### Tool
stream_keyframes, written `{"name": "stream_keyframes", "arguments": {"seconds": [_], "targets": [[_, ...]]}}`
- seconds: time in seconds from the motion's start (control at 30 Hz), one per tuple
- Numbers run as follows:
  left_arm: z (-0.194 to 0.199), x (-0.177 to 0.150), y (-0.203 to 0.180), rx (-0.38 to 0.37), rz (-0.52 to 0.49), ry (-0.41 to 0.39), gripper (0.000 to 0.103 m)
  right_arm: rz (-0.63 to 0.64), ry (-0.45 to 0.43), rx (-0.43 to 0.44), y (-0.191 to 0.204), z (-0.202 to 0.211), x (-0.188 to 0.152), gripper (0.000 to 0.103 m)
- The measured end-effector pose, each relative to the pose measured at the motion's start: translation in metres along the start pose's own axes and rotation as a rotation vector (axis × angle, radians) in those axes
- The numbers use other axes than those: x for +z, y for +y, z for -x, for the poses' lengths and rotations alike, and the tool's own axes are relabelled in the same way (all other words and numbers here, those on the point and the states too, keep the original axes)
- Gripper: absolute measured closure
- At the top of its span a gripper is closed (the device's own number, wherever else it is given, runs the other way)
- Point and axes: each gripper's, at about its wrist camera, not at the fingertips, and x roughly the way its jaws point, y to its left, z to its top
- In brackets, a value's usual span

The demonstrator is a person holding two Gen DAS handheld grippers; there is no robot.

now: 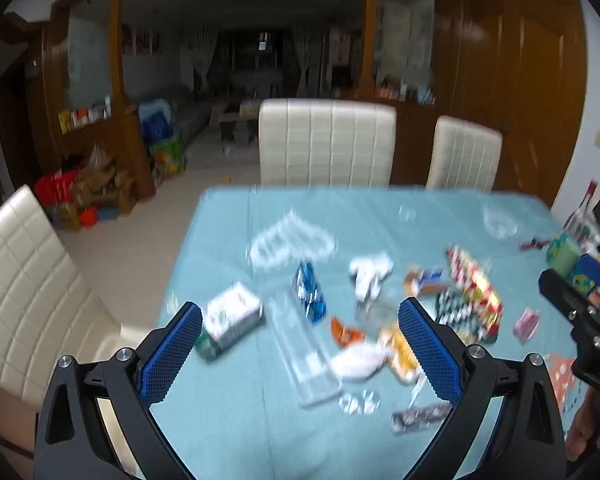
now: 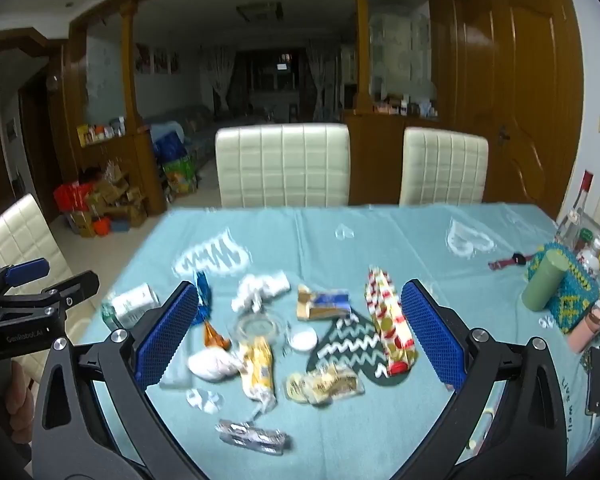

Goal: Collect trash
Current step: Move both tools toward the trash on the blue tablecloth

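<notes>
A desk [image 2: 380, 240] under a light blue cloth with white heart prints stands in a dim dining room with wooden partitions, a wooden door [image 2: 536, 92] and cream padded chairs [image 2: 284, 164] around it. The trash [image 2: 260, 360], a loose scatter of wrappers, crumpled tissue and small packets, lies on the near middle of the desk, below and ahead of both grippers. The left gripper [image 1: 300, 320] and the right gripper [image 2: 300, 308] hang above it with jaws wide and nothing between them. Only the left view shows a clear plastic tray [image 1: 304, 352] plainly; only the right view shows a green cup [image 2: 544, 280] and a dark zigzag heart mat [image 2: 348, 344]. Both views are motion-blurred, so printing on the packets cannot be read.
</notes>
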Motion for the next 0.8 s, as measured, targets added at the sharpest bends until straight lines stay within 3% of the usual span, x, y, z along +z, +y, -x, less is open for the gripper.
{"name": "stream_keyframes", "arguments": {"seconds": [0.13, 0.33, 0.57, 0.77, 0.8], "targets": [[-0.041, -0.031, -0.005, -0.024, -0.007, 0.185, 0.007, 0.021, 0.17, -0.005, -0.006, -0.033, -0.025, 0.003], [-0.086, -0.082, -0.005, -0.028, 0.014, 0.381, 0.007, 0.006, 0.382, 0.075, -0.011, -0.068, -0.081, 0.003], [-0.096, -0.096, 0.013, -0.011, 0.024, 0.405, 0.007, 0.022, 0.5, 0.131, 0.013, -0.094, -0.119, 0.003], [-0.11, -0.076, 0.009, -0.034, -0.02, 0.404, 0.007, -0.011, 0.536, 0.125, 0.029, -0.114, -0.13, 0.003], [-0.115, -0.073, 0.006, -0.041, -0.024, 0.409, 0.007, -0.009, 0.54, 0.12, 0.032, -0.117, -0.131, 0.008]]}}
